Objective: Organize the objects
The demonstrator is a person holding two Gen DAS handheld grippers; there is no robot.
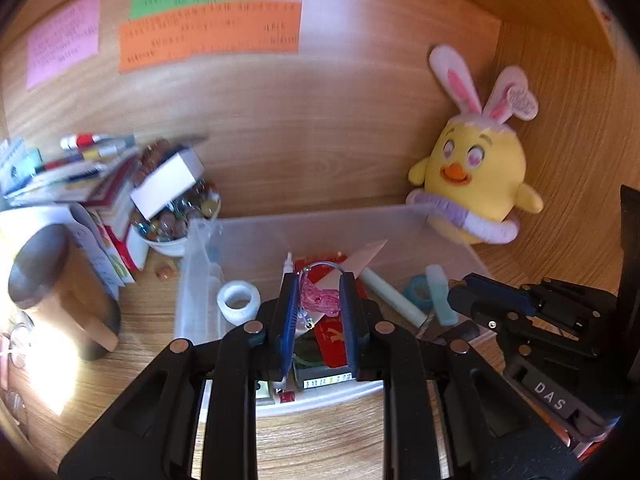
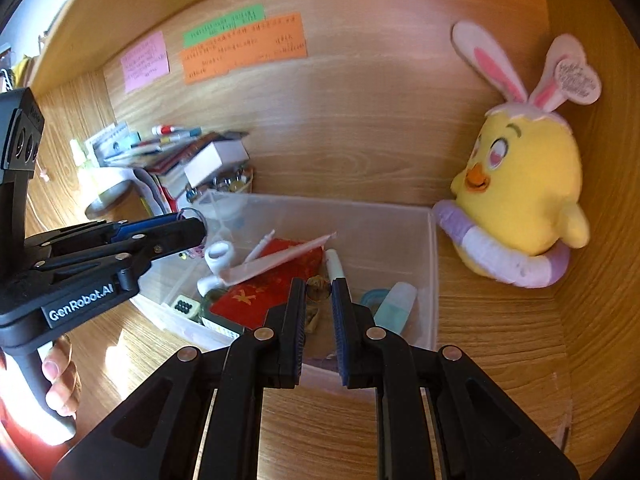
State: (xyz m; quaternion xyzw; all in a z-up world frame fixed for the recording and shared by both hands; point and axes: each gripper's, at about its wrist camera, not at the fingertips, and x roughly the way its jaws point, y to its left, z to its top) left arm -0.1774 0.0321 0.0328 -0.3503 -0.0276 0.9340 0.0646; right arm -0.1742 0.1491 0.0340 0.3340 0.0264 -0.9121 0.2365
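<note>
My left gripper (image 1: pixel 319 282) is shut on a pink translucent keychain charm (image 1: pixel 320 300) with a metal ring, held above the clear plastic bin (image 1: pixel 248 232). It also shows in the right wrist view (image 2: pixel 200 232). My right gripper (image 2: pixel 319 286) hangs over the bin's near edge (image 2: pixel 432 280), shut on a small brownish lumpy object (image 2: pixel 316 300). The bin holds a red packet (image 2: pixel 276 284), a white tape roll (image 1: pixel 239 302), a white marker (image 2: pixel 334 266), a teal tube (image 2: pixel 394 308) and other small items.
A yellow chick plush with bunny ears (image 2: pixel 520 188) sits right of the bin against the wooden wall. At the left stand a bowl of marbles (image 1: pixel 176 216), a pile of books and pens (image 1: pixel 80 168) and a metal cup (image 1: pixel 60 292). Coloured notes (image 1: pixel 208 28) hang on the back wall.
</note>
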